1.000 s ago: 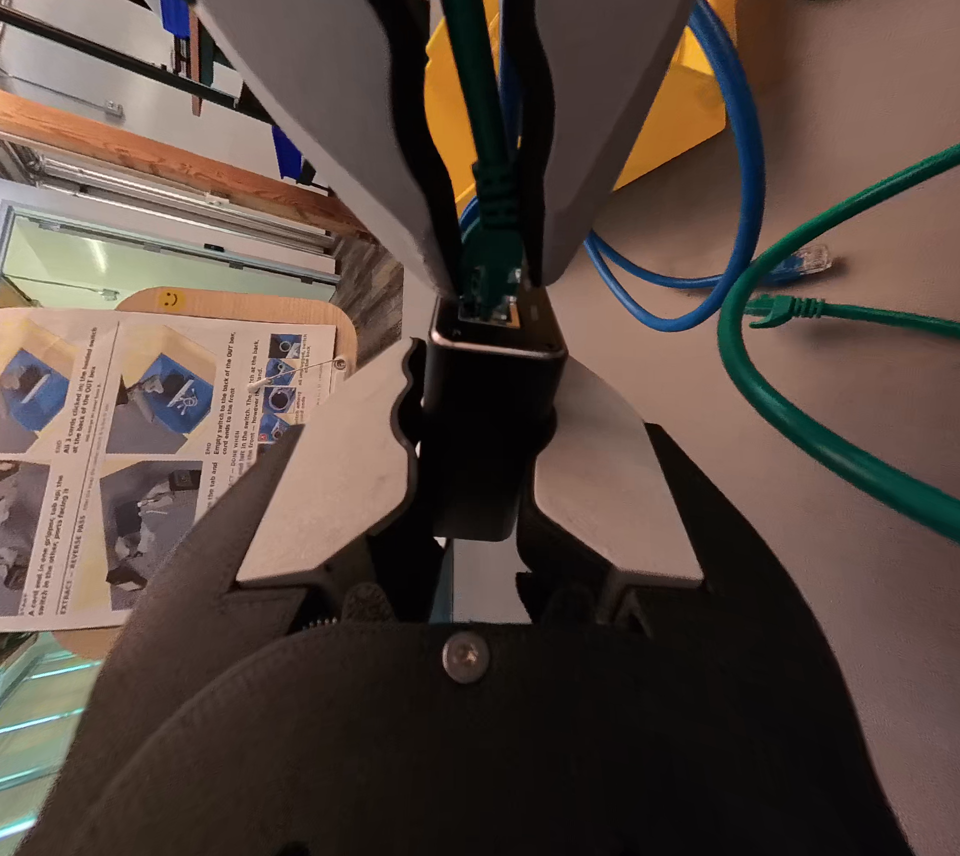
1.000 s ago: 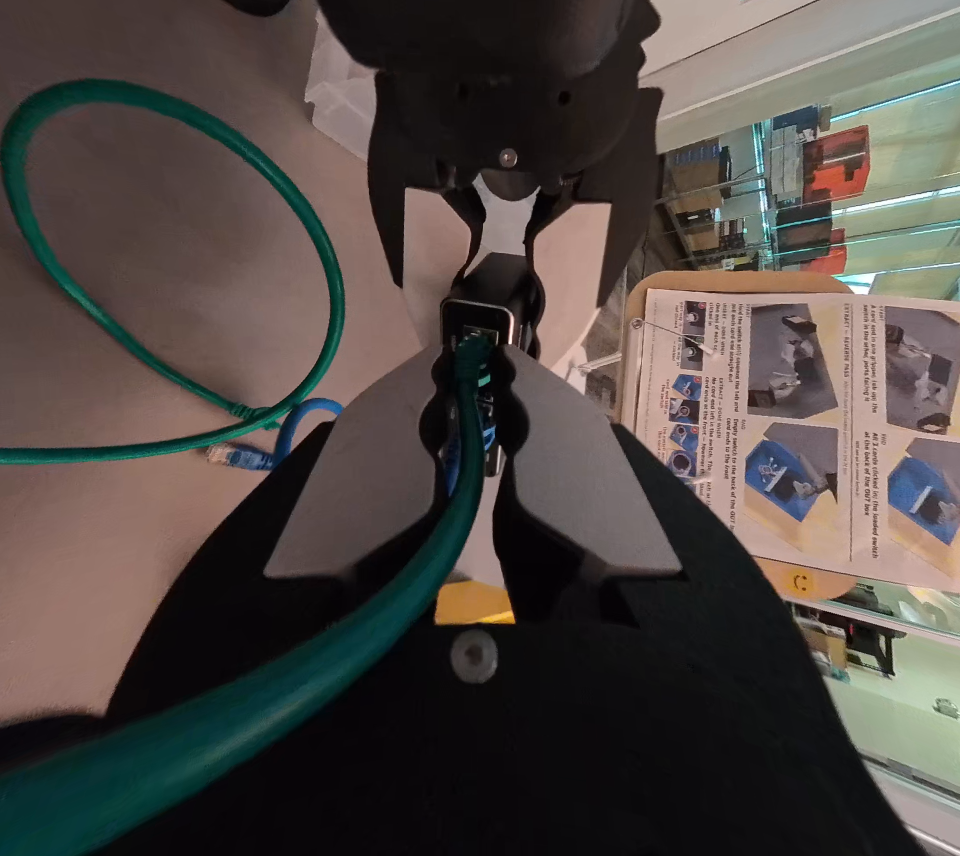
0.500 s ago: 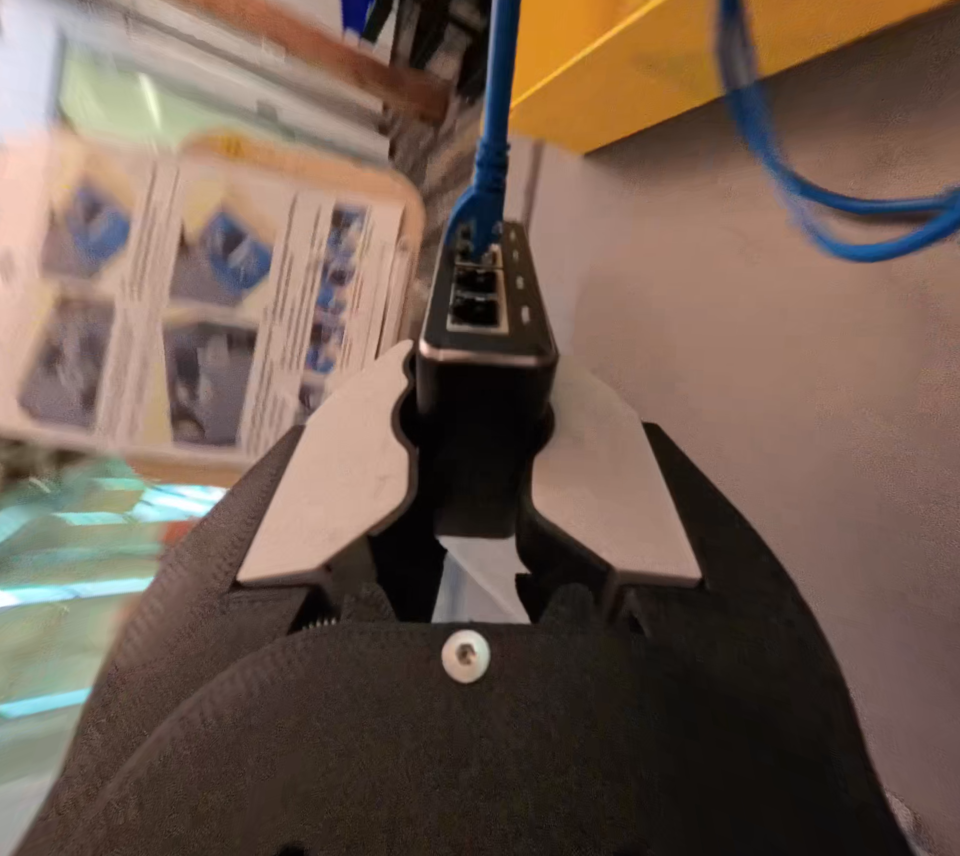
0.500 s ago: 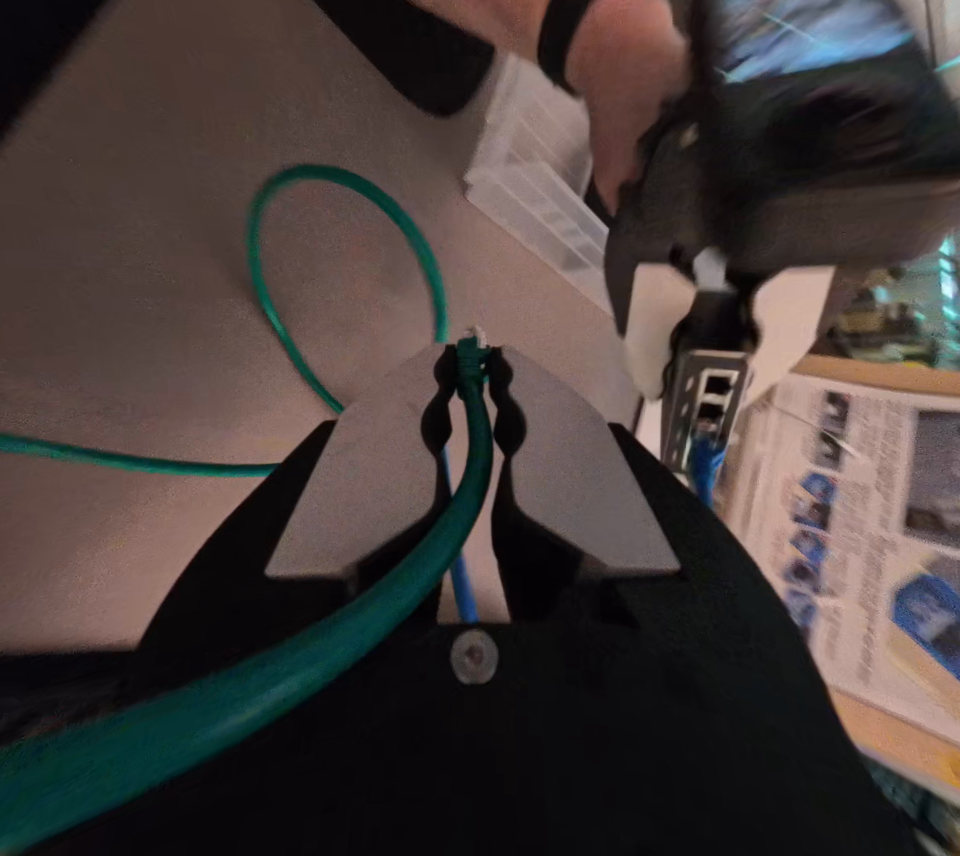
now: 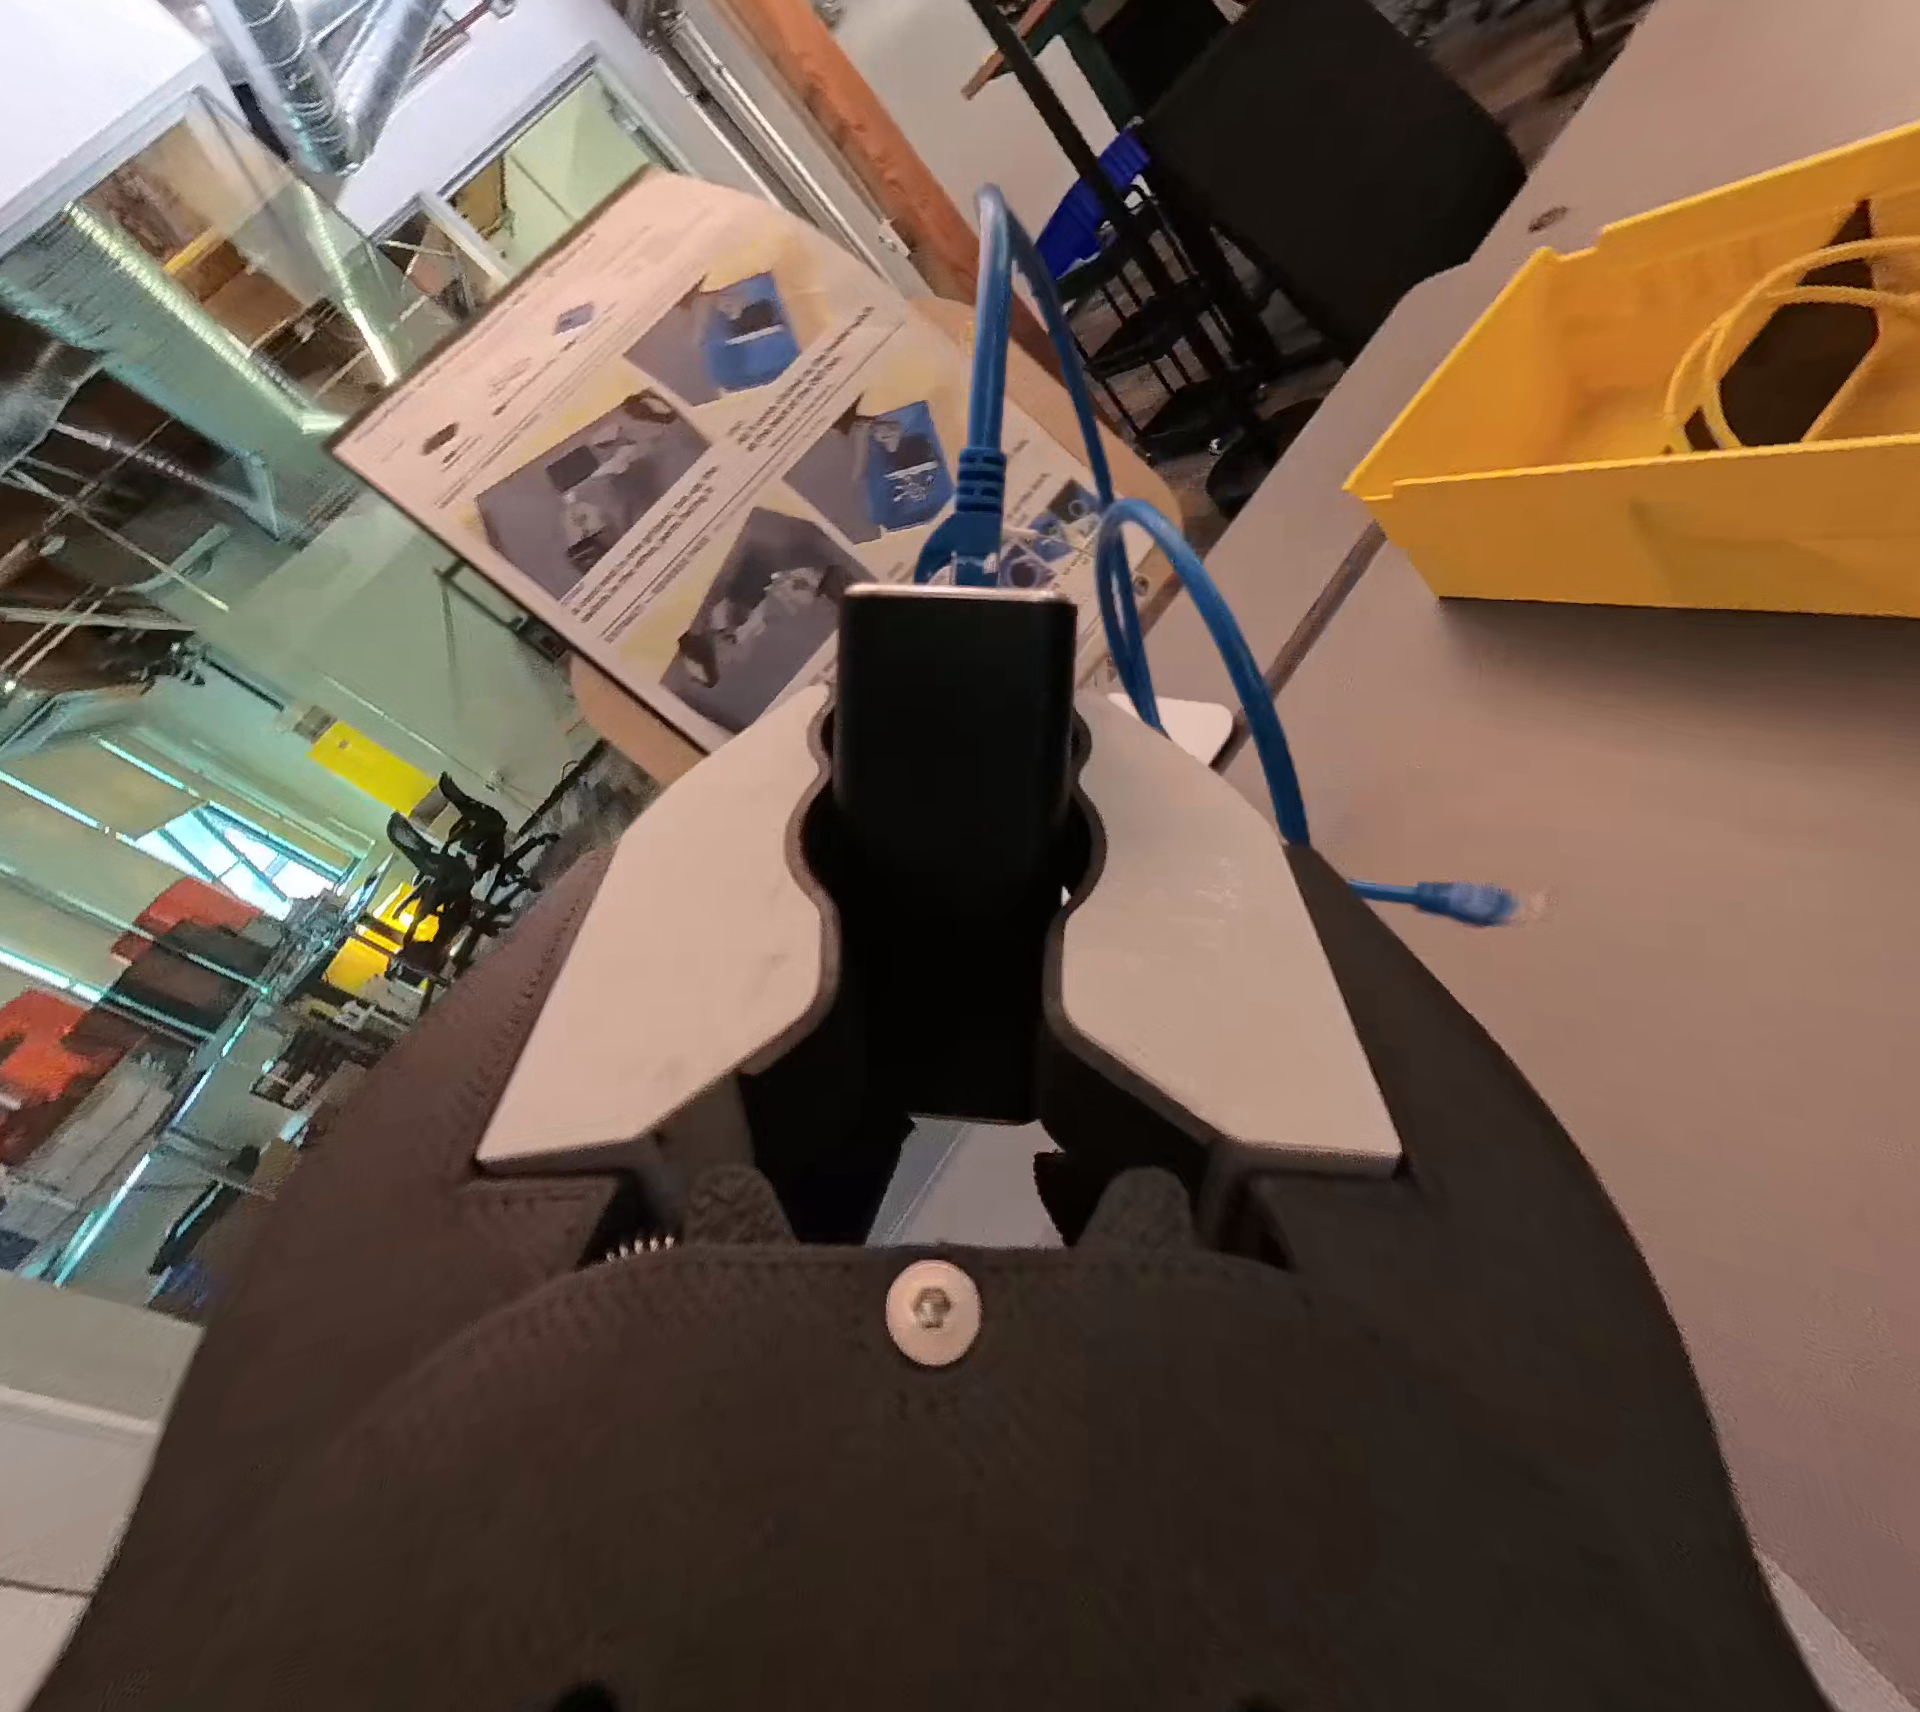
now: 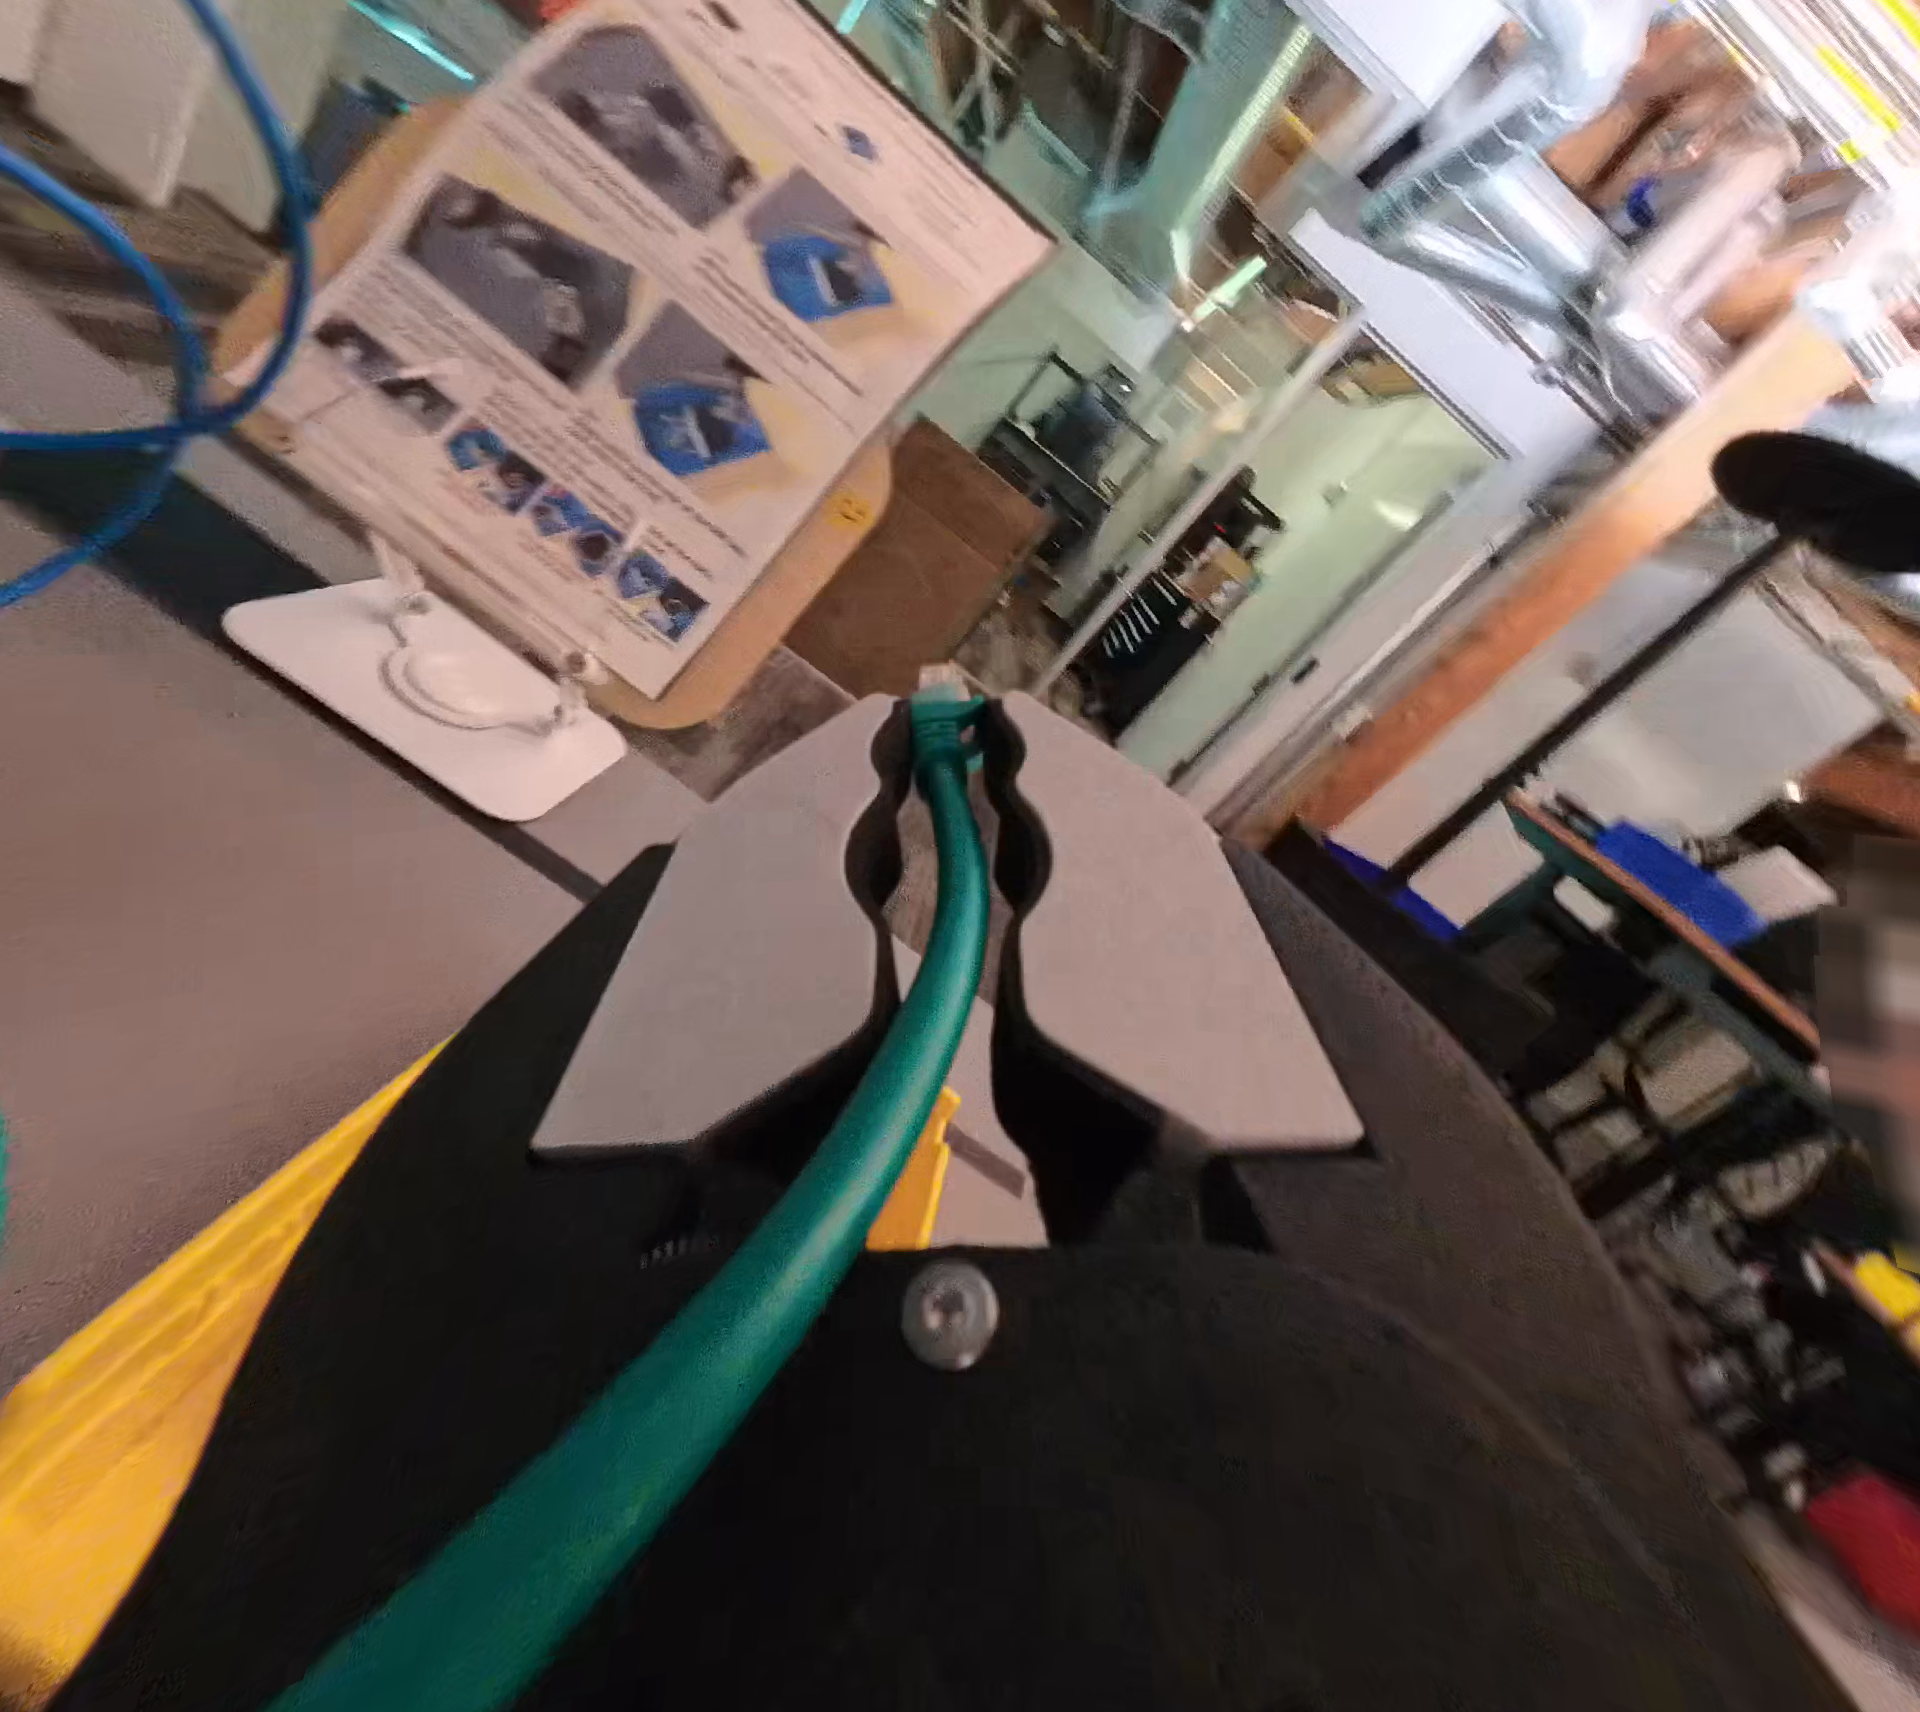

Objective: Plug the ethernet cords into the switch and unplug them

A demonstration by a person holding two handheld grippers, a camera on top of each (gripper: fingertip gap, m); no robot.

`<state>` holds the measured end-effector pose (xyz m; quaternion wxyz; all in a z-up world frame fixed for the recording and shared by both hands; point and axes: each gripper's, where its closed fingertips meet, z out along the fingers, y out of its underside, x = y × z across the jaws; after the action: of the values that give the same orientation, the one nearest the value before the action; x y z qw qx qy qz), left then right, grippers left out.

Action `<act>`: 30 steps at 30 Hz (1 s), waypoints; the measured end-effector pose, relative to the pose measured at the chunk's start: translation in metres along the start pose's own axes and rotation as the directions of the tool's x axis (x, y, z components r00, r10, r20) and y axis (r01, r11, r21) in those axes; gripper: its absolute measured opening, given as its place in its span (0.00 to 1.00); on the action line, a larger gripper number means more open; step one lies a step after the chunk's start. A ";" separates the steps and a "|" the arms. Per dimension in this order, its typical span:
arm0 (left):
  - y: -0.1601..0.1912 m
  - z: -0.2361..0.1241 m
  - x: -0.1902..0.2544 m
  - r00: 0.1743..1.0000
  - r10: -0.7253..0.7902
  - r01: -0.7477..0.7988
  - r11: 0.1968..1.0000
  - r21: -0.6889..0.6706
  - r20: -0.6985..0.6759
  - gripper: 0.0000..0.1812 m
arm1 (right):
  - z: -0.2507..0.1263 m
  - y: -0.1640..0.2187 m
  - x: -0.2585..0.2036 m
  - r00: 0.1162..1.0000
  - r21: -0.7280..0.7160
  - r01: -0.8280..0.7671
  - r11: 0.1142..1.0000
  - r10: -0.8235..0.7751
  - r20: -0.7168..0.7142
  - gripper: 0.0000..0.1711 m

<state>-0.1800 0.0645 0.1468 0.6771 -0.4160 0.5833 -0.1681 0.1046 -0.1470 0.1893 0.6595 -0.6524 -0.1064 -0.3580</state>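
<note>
My left gripper [image 5: 954,712] is shut on the black switch [image 5: 954,748] and holds it up above the grey table. A blue ethernet cord [image 5: 982,478] is plugged into the switch's far face. It loops down to the right, and its free plug [image 5: 1465,902] hangs near the table. My right gripper [image 6: 943,706] is shut on the plug end of a green ethernet cord [image 6: 940,732]. The clear plug tip pokes out past the fingertips, and the cord [image 6: 914,966] runs back over the gripper body. The blue cord's loops [image 6: 208,291] show at the left of the right wrist view.
A yellow bin [image 5: 1662,457] stands on the grey table [image 5: 1610,831] at the right; its edge [image 6: 156,1330] shows under my right gripper. An instruction sheet on a board [image 5: 665,457] stands on a white base [image 6: 436,706] at the table's far edge. Shelves and chairs lie beyond. The grippers' ends are close to 35 cm from one another.
The green cord's plug came out of the switch and stays pinched in my right gripper. Both grippers swung apart and tilted up; the blue cord stays plugged in the switch.
</note>
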 end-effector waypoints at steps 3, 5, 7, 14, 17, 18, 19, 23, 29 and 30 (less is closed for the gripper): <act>0.000 -0.004 -0.007 1.000 -0.026 0.026 1.000 0.002 0.008 0.20 | 0.000 0.017 0.031 0.975 -0.010 -0.199 0.980 0.197 -0.106 0.08; -0.002 -0.004 -0.005 1.000 -0.027 0.027 1.000 0.006 0.002 0.20 | 0.001 0.034 0.047 0.955 -0.061 -0.221 0.973 0.203 -0.218 0.08; -0.003 -0.001 0.001 1.000 -0.022 0.022 1.000 0.001 -0.017 0.21 | 0.003 0.058 0.060 0.937 -0.164 -0.205 0.965 0.146 -0.317 0.08; 0.003 0.011 0.017 0.998 0.012 -0.014 0.999 -0.043 -0.056 0.20 | -0.014 0.093 0.100 0.823 -0.058 -0.436 0.898 0.372 -0.429 0.08; 0.002 0.013 0.021 0.997 -0.002 -0.001 0.999 -0.037 -0.077 0.20 | -0.011 0.103 0.093 0.807 -0.067 -0.534 0.843 0.485 -0.337 0.08; 0.003 0.014 0.022 0.997 -0.004 0.001 0.999 -0.041 -0.083 0.20 | -0.005 0.101 0.086 0.815 -0.087 -0.543 0.835 0.500 -0.294 0.08; 0.003 0.014 0.022 0.996 -0.004 0.001 0.999 -0.045 -0.085 0.21 | 0.002 0.097 0.076 0.830 -0.117 -0.538 0.835 0.500 -0.247 0.08; 0.001 0.013 0.020 0.997 -0.004 0.001 0.999 -0.032 -0.078 0.20 | 0.035 0.060 0.061 0.931 -0.235 -0.360 0.903 0.334 -0.146 0.08; -0.010 0.002 0.016 0.997 -0.009 0.009 1.000 0.010 -0.075 0.21 | 0.054 -0.012 0.083 0.986 -0.321 -0.147 0.936 0.113 -0.124 0.08; -0.012 0.000 0.016 0.997 -0.011 0.012 1.000 0.019 -0.078 0.20 | 0.054 -0.020 0.089 0.987 -0.331 -0.130 0.935 0.091 -0.130 0.08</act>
<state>-0.1727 0.0459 0.1461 0.6569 -0.4061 0.6050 -0.1936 0.1737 -0.1240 0.2660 0.5618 -0.7395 0.0310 -0.3695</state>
